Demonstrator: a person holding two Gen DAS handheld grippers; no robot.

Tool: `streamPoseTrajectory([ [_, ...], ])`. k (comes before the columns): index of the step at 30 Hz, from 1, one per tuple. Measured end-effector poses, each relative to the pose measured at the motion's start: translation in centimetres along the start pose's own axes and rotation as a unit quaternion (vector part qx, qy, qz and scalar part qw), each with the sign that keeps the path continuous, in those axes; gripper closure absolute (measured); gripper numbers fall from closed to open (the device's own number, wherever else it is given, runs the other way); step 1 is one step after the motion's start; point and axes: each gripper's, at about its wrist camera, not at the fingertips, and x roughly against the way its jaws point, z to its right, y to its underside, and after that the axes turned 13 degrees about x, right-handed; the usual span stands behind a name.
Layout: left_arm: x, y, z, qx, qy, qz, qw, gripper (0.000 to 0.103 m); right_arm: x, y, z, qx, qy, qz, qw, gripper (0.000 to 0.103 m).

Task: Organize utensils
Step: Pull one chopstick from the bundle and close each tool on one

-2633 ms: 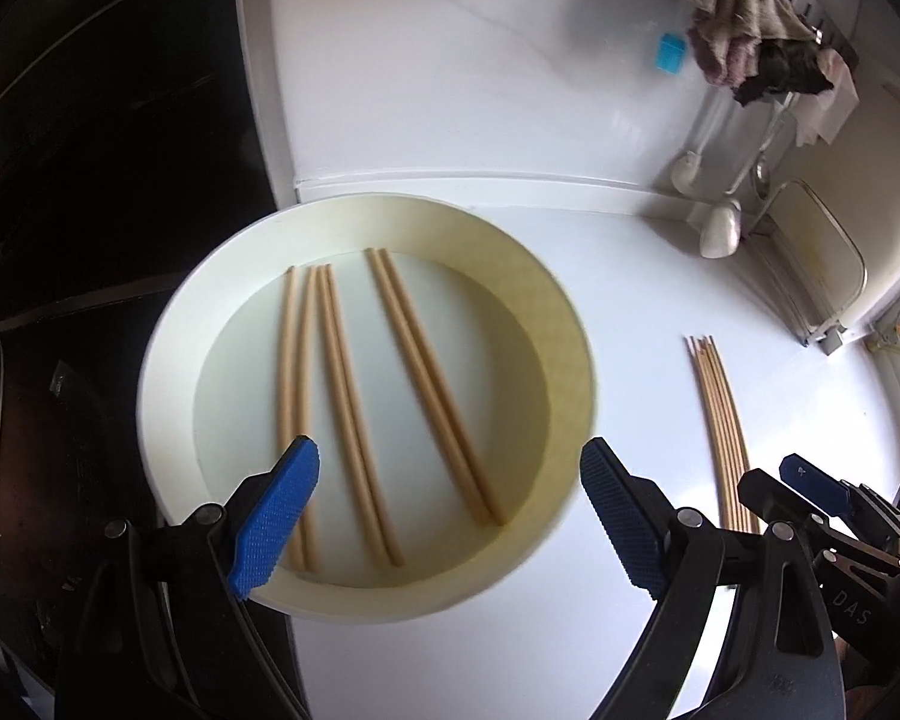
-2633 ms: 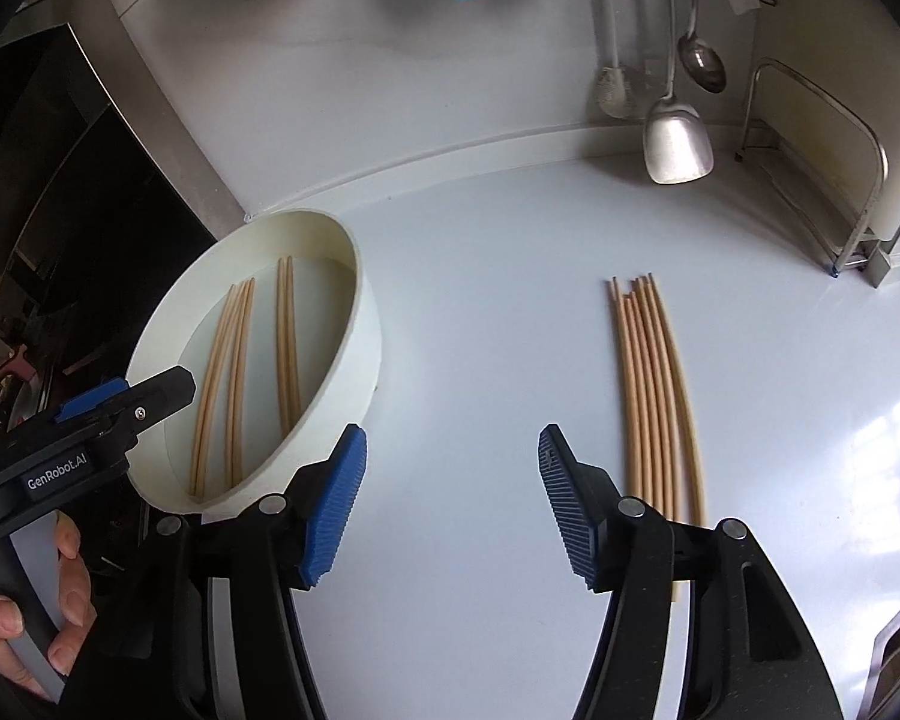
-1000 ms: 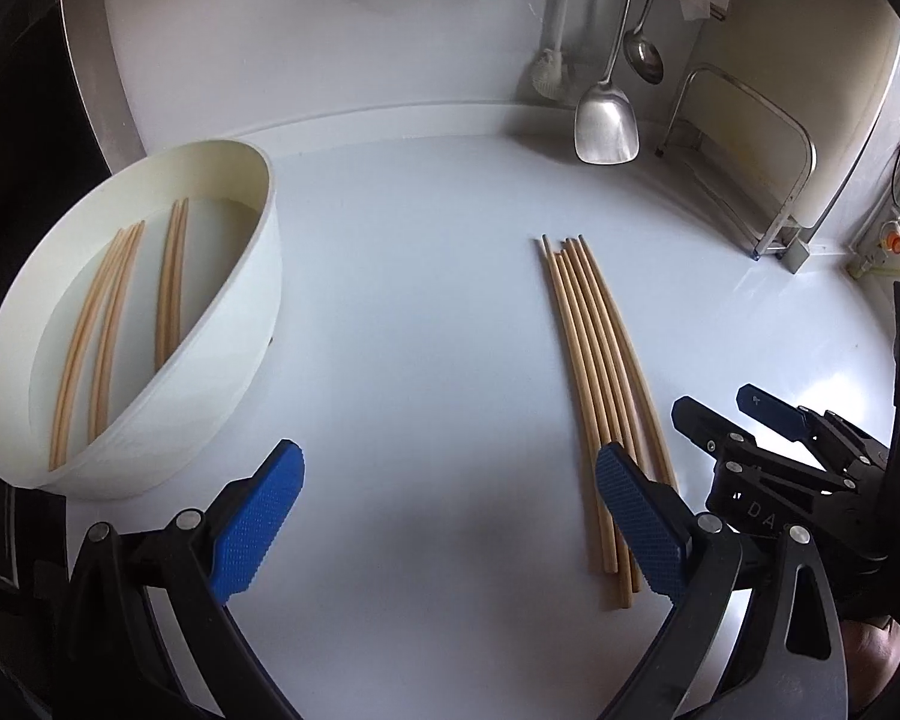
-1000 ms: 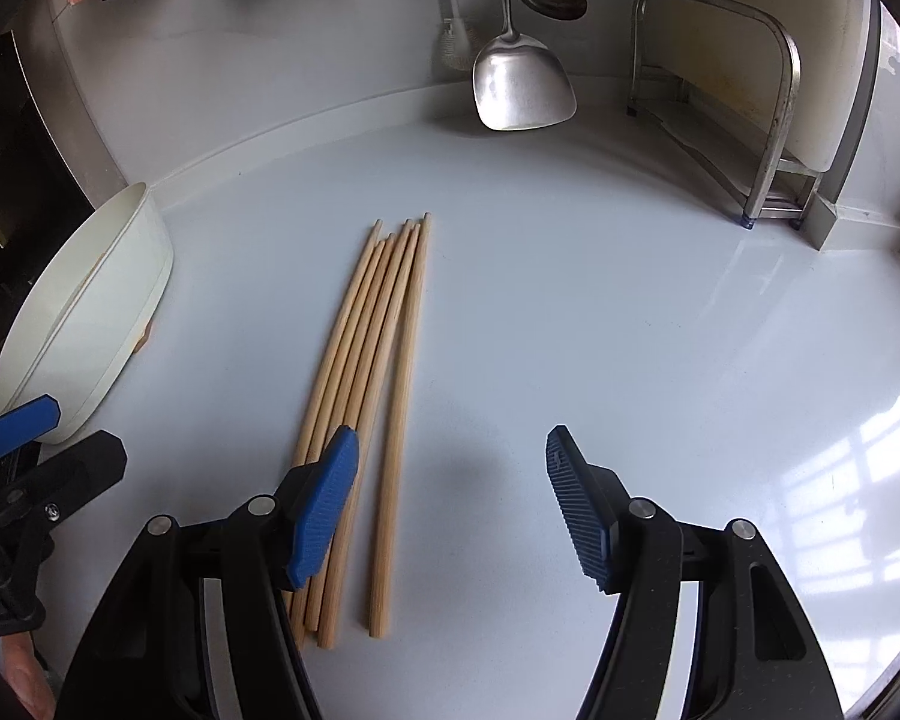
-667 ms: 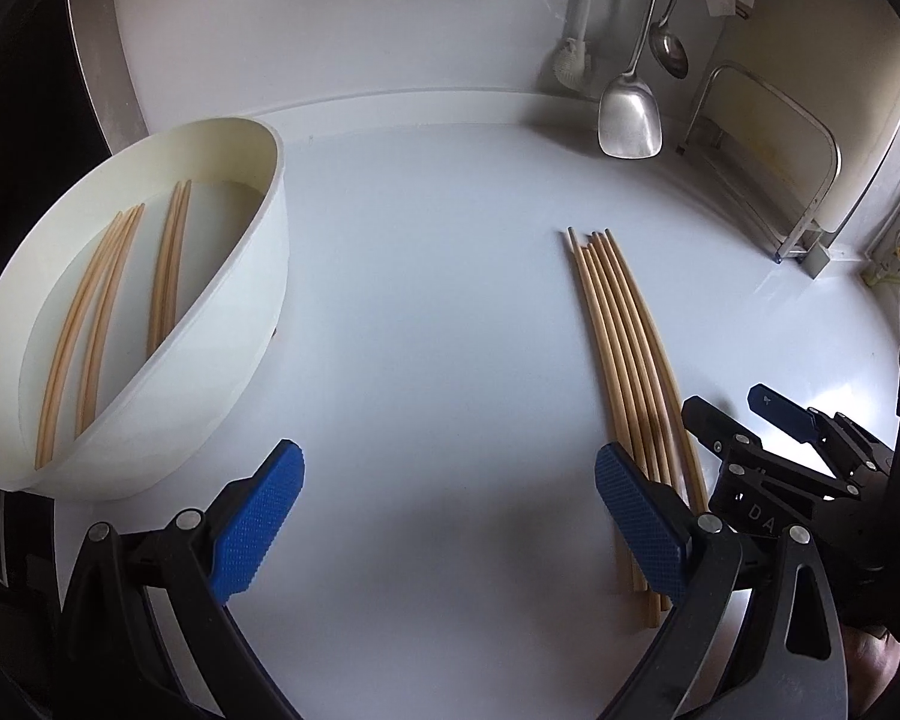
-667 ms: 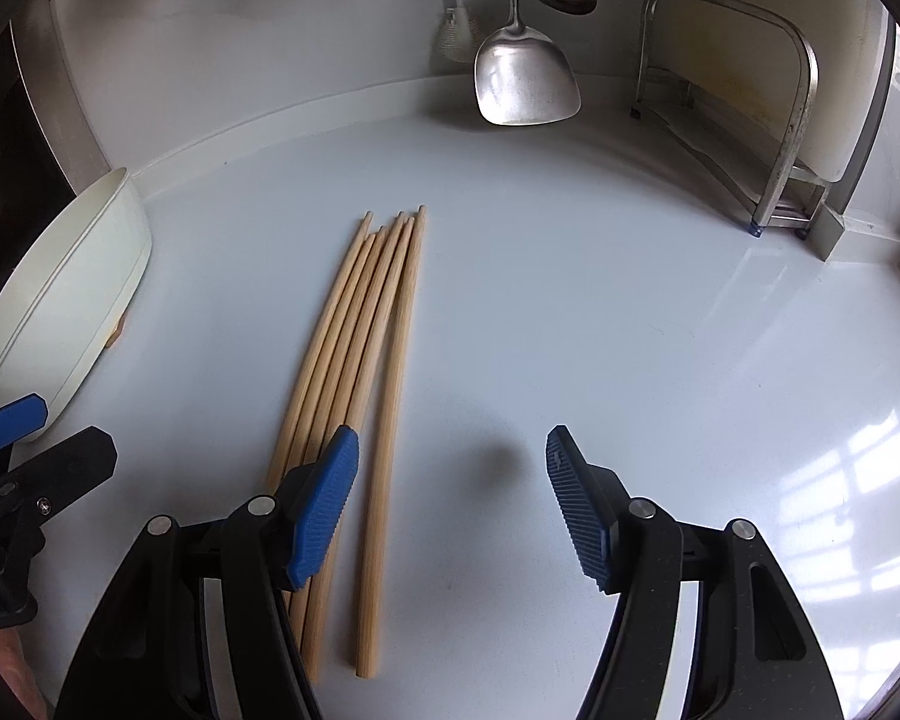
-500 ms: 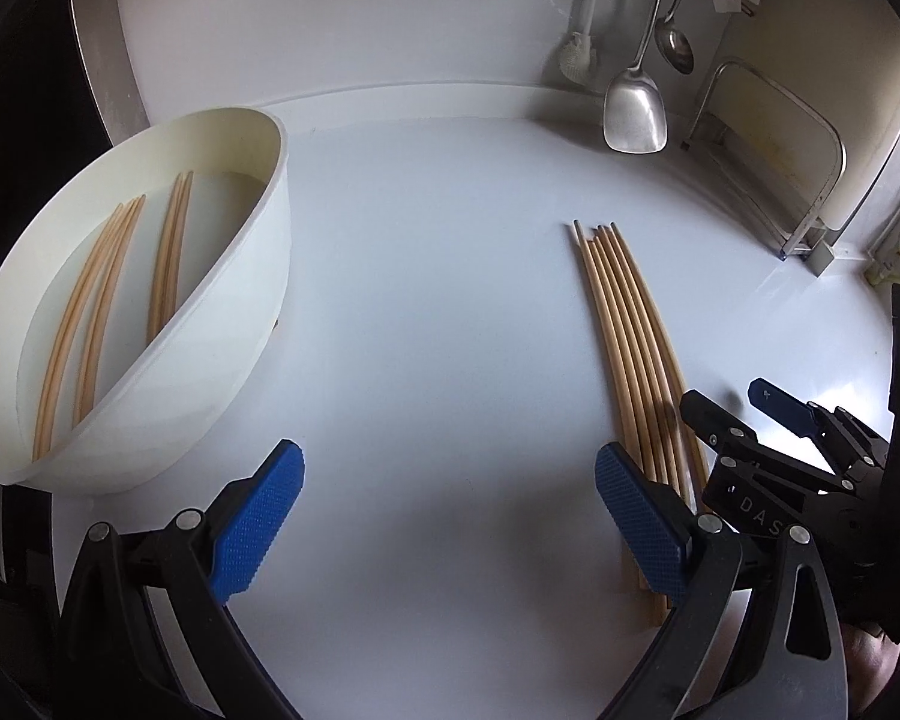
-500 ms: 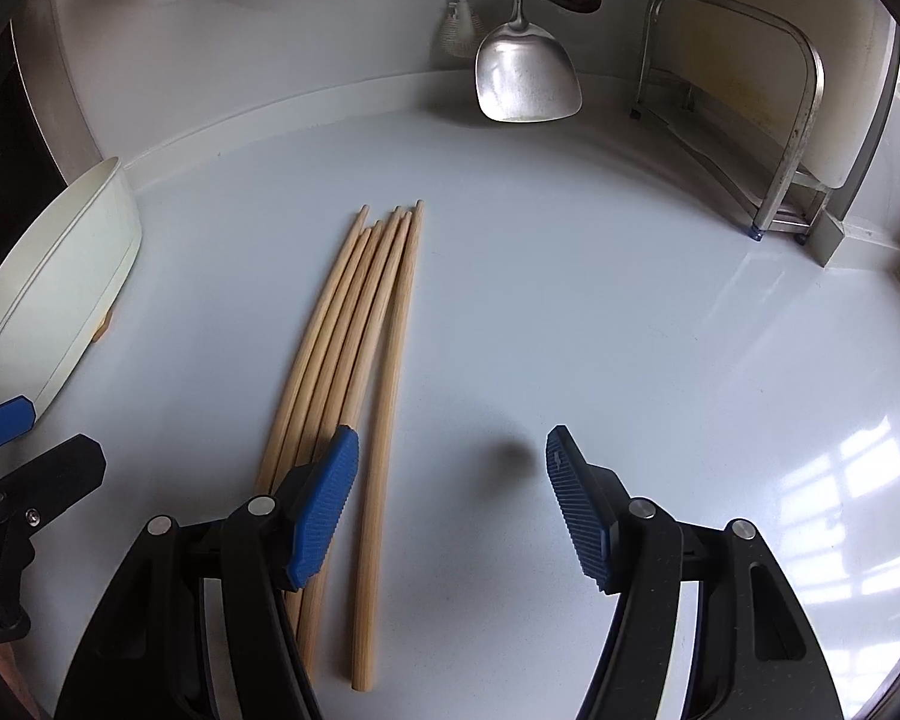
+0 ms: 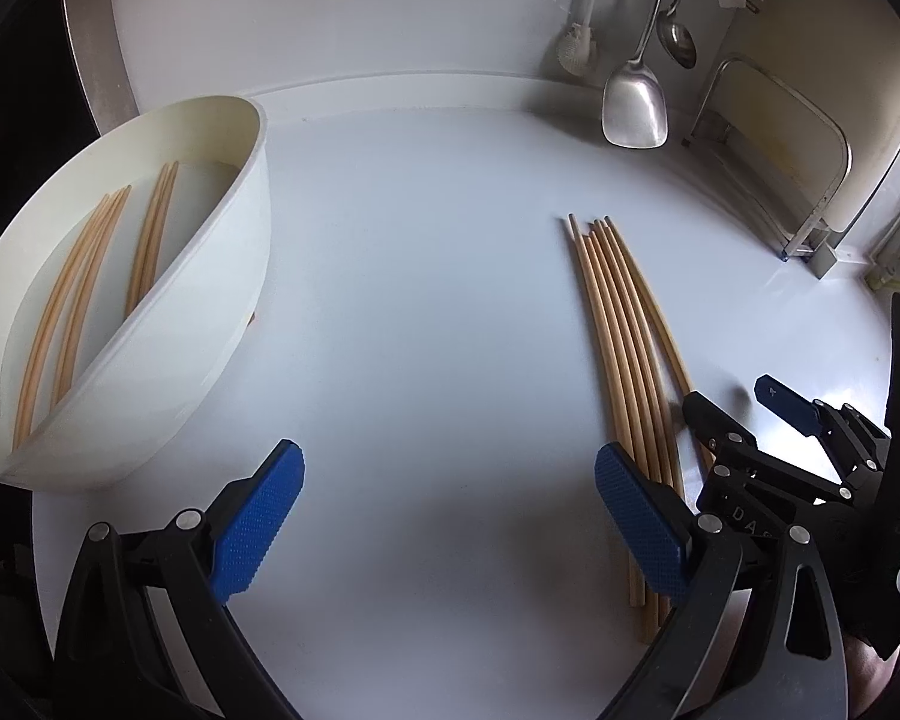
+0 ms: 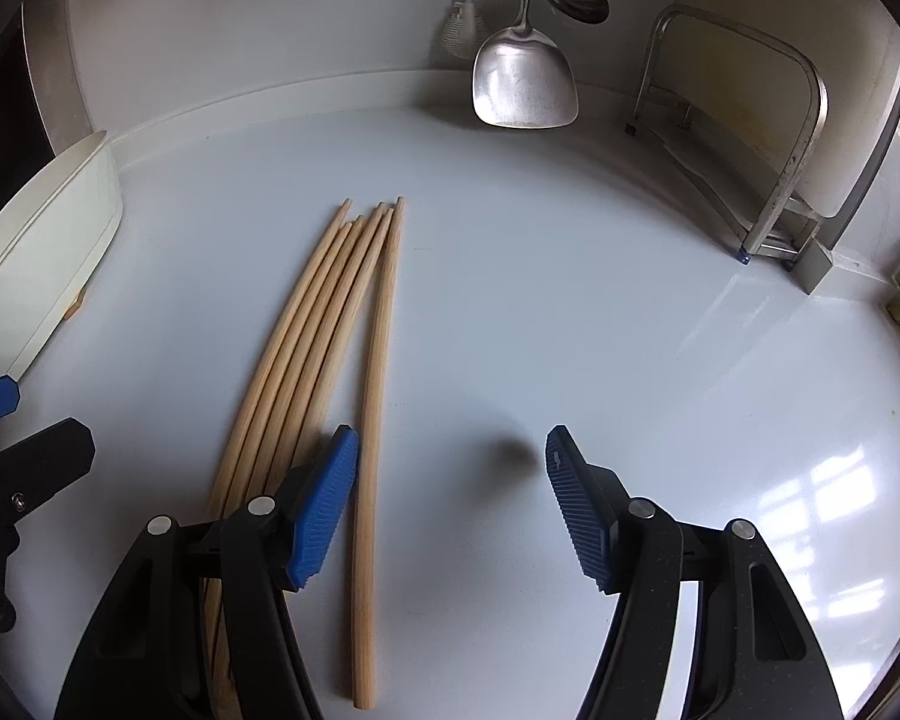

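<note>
Six pale wooden chopsticks [image 10: 324, 348] lie on the white tabletop [image 10: 570, 312]; seemingly four more [image 9: 90, 276] sit in the round white bowl [image 9: 210, 324]. Left hand-held gripper [image 9: 444, 516] and right hand-held gripper [image 10: 450, 492] are both released, empty.

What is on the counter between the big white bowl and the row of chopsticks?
Nothing: in the left wrist view, only bare white counter lies between the bowl and the chopsticks.

Bare counter [image 9: 426, 300] between white bowl [image 9: 168, 324] and chopstick row [image 9: 624, 348], hanging spatula [image 10: 525, 81] and rack [image 10: 768, 138] crowding the back.
</note>
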Motion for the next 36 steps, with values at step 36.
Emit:
streamPoseTrajectory([
  [36, -3.3, 1.2, 2.3, -0.018, -0.024, -0.026, 0.9992, 0.005, 0.5, 1.9, 5.3, -0.038, -0.02, 0.022, 0.999, 0.041],
])
